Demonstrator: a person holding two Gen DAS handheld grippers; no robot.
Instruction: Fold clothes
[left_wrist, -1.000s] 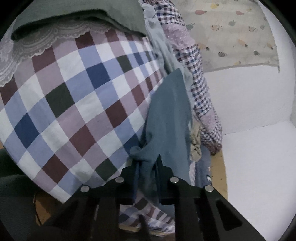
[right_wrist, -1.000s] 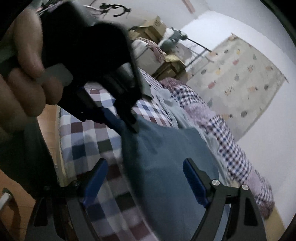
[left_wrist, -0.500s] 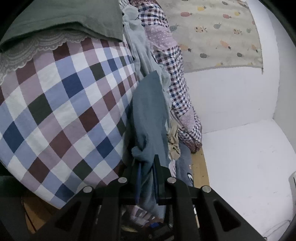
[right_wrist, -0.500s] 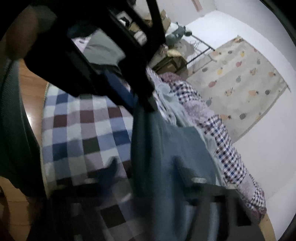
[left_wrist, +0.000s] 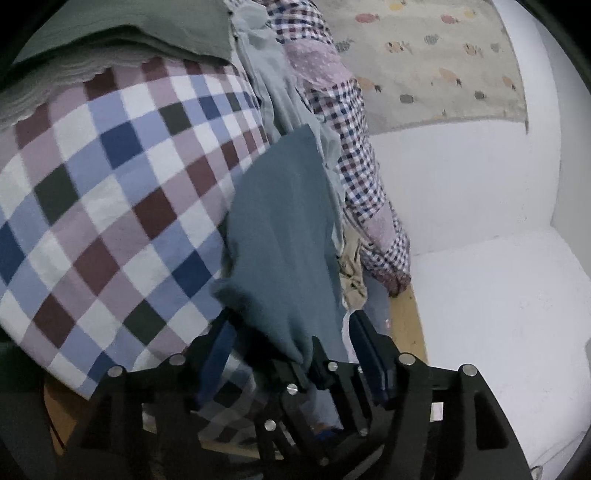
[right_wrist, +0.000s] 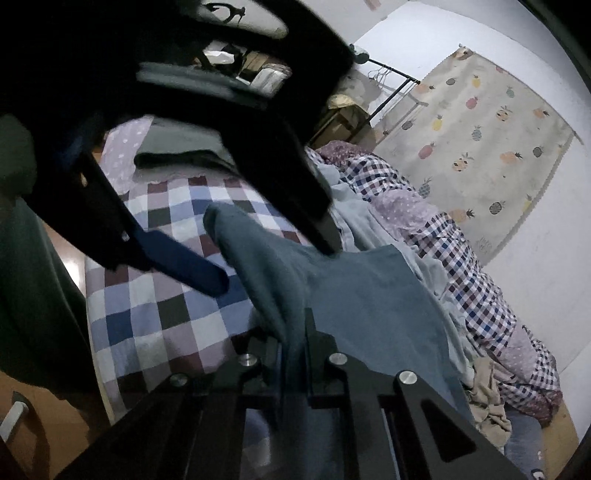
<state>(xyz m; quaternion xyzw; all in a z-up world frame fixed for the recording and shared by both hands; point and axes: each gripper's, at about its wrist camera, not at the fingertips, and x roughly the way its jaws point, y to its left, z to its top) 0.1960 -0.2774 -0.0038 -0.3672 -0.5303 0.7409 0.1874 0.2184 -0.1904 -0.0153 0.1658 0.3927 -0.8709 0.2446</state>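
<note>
My left gripper (left_wrist: 291, 332) stands with its blue-padded jaws spread wide; the teal-blue knit cloth (left_wrist: 284, 236) drapes down between them, touching neither pad that I can see. In the left wrist view a second black gripper tip pokes up in the gap and pinches the cloth's lower edge. My right gripper (right_wrist: 293, 339) is closed tight on a bunched fold of the same teal-blue knit cloth (right_wrist: 354, 291), jaws pressed together with fabric rising out of them. The cloth hangs partly lifted, its far corner lying on the checked bed cover of white, blue, maroon and dark green squares (left_wrist: 110, 206), beside a crumpled pale blue garment (left_wrist: 280, 96). In the right wrist view the left gripper (right_wrist: 273, 243) looms overhead, one blue pad (right_wrist: 184, 262) out to the side of the cloth's raised hump. A small-checked purple and navy quilt (right_wrist: 461, 258) runs along the wall side of the bed. A folded dark green cloth (left_wrist: 140, 33) sits at the bed's far end. A pineapple-print hanging (right_wrist: 480, 129) covers the white wall.
</note>
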